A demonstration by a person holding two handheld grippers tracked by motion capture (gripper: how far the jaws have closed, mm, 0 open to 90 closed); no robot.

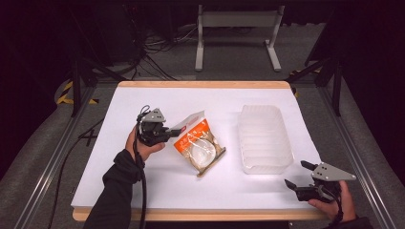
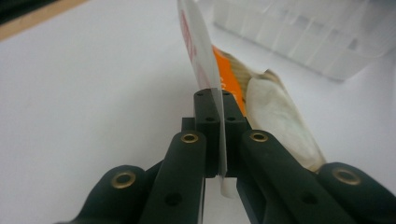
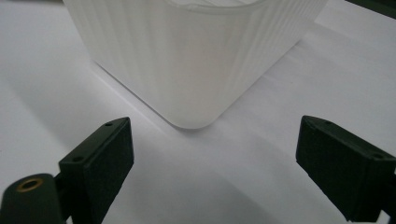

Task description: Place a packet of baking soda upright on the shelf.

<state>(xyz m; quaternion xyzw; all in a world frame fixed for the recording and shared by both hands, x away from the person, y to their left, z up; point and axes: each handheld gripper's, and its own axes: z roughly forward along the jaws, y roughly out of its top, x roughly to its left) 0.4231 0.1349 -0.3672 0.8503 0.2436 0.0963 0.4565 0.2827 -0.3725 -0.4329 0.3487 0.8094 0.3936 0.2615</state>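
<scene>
Left tongs [image 1: 173, 132] clamped on packet's [image 1: 200, 145] white top flap, edge-on between pads, likely for lifting toward bin [image 1: 265, 138]. Packet lay on bench [image 1: 143, 181], left of bin. Right tongs [image 1: 300, 174] spread wide, empty, facing bin corner, likely to steady it.

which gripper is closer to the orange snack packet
Left. The left gripper is shut on the orange snack packet at its white top edge. The right gripper is open, apart from it, beyond the plastic bin.

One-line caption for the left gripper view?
Hand-held gripper shut on the white edge of an orange snack packet.
</scene>
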